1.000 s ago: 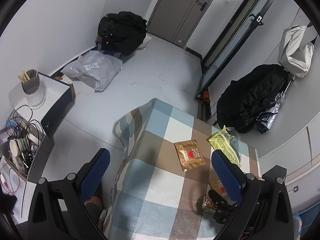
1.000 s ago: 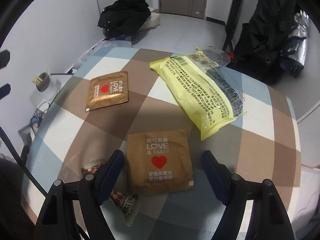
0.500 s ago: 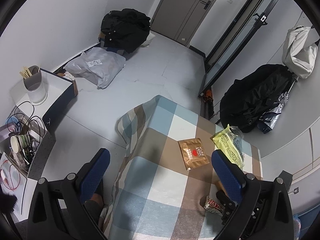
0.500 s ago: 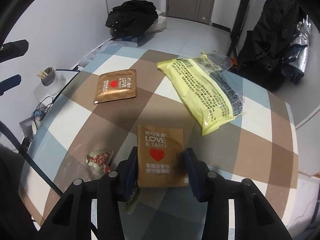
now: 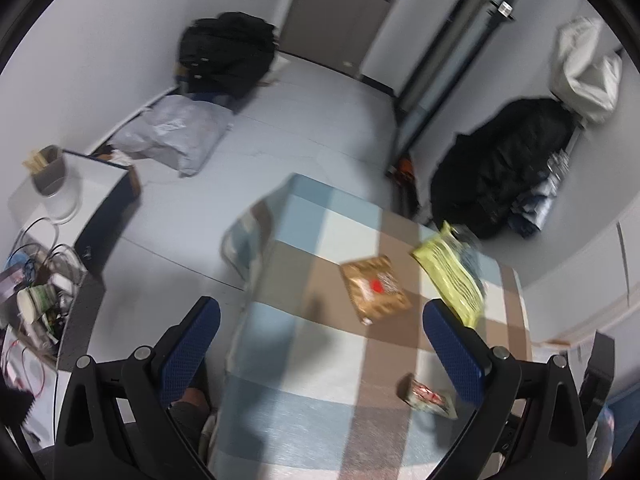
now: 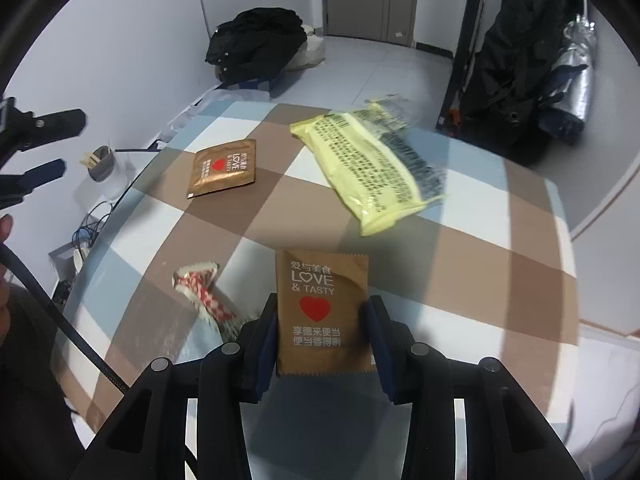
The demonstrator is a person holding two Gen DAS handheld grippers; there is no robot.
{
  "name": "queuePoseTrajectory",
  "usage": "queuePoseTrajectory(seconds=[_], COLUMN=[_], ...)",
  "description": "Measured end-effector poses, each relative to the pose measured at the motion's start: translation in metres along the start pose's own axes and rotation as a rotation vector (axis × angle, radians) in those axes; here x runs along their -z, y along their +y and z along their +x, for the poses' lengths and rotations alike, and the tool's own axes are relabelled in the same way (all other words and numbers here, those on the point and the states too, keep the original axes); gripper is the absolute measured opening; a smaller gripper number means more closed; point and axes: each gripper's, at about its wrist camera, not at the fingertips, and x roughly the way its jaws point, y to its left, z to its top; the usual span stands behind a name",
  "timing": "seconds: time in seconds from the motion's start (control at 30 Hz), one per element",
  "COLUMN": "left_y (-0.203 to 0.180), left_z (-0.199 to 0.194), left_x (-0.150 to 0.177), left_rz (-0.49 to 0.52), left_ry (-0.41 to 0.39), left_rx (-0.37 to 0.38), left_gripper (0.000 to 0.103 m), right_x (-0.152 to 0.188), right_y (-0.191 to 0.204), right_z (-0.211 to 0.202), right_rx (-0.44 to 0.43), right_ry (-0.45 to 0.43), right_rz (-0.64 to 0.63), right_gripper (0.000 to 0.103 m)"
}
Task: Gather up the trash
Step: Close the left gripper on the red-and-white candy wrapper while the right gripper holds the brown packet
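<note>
Above the checked table, a brown sachet is pinched edgewise by the right gripper, its jaws just closed; a level lift is advised. Left gripper jaws are spread, empty.

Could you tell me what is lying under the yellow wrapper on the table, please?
Under the yellow wrapper only the checked tablecloth shows. Whether anything is hidden beneath it cannot be seen.

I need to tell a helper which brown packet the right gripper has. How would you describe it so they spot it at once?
Look at the checked tablecloth. At its near edge, the right gripper is clamped on a brown sachet with a red heart, printed LOVE & TASTY. Its twin, the other brown sachet, lies flat and untouched farther back.
</note>
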Motion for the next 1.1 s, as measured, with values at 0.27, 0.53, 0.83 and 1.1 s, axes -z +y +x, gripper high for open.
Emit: queuePoseTrajectory(seconds=[0.27, 0.53, 0.83, 1.1], left_y=[-0.045, -0.086, -0.084, -0.088], left_z=[0.026, 0.048, 0.061, 0.058], left_x=[0.022, 0.054, 0.065, 0.076], left_rz=[0.159, 0.379, 0.368, 0.396], left_ry=[0.160, 0.244, 0.257, 0.238], left_rx=[0.101, 0.036, -0.046, -0.045], left_gripper=[0.100, 0.100, 0.100, 0.085], right_x=[0.024, 0.056, 0.072, 0.077], right_y=[-0.022, -0.045, -0.062, -0.063], right_z=[-0.025, -0.045, -0.053, -0.057], right_rx=[-0.018, -0.017, -0.012, -0.028], right_ry=[-0.023, -0.036, -0.046, -0.061], right_rz=[0.052, 0.125, 0.178, 0.182], right_gripper=[0.040, 0.040, 0.040, 0.040])
